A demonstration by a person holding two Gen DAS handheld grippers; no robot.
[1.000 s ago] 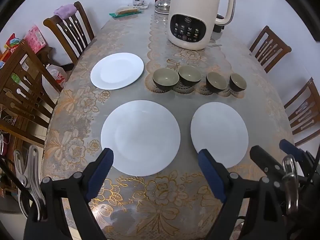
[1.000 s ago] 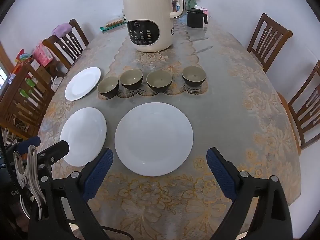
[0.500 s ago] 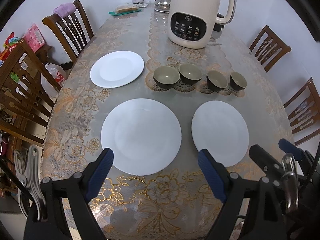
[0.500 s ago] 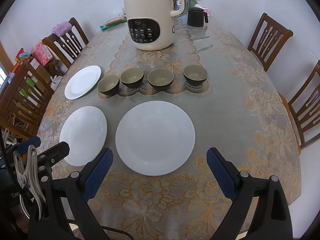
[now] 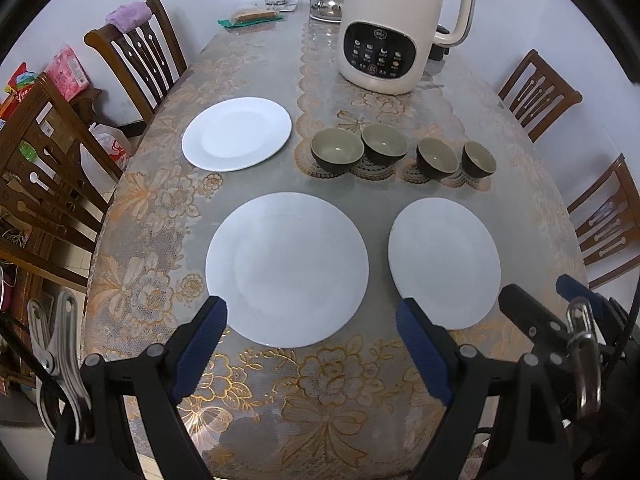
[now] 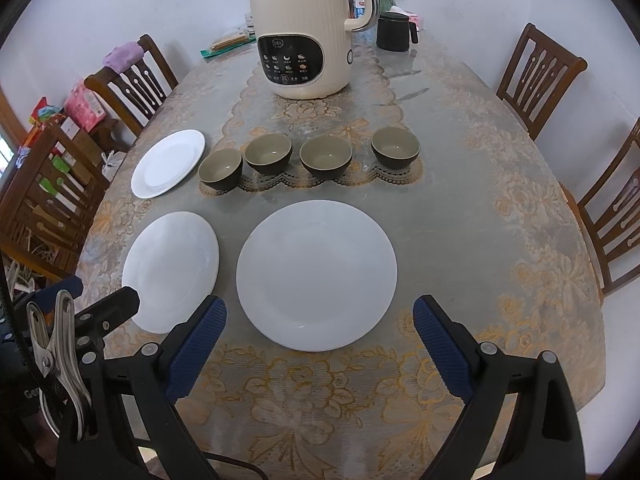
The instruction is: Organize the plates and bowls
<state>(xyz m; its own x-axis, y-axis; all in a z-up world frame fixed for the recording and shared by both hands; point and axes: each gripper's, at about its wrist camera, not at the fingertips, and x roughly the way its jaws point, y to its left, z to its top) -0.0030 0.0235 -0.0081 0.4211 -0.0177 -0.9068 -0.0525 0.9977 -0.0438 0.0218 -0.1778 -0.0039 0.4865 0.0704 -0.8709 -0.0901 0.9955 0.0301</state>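
Three white plates lie on the table. In the left wrist view a large plate [image 5: 286, 268] is straight ahead, a second plate [image 5: 444, 262] lies to its right and a smaller plate [image 5: 237, 133] at the far left. Several dark bowls [image 5: 400, 154] stand in a row behind them. My left gripper [image 5: 312, 334] is open and empty, just short of the large plate. In the right wrist view my right gripper [image 6: 320, 336] is open and empty before the other near plate [image 6: 316, 274]. The bowls [image 6: 308, 158] stand beyond it.
A cream electric kettle [image 5: 394, 24] stands behind the bowls, also in the right wrist view [image 6: 306, 28]. A black jug [image 6: 394, 32] and packets sit at the far end. Wooden chairs [image 5: 136, 60] surround the table [image 6: 480, 200] on both sides.
Both grippers have edged slightly forward toward the plates. Nothing on the table has moved.
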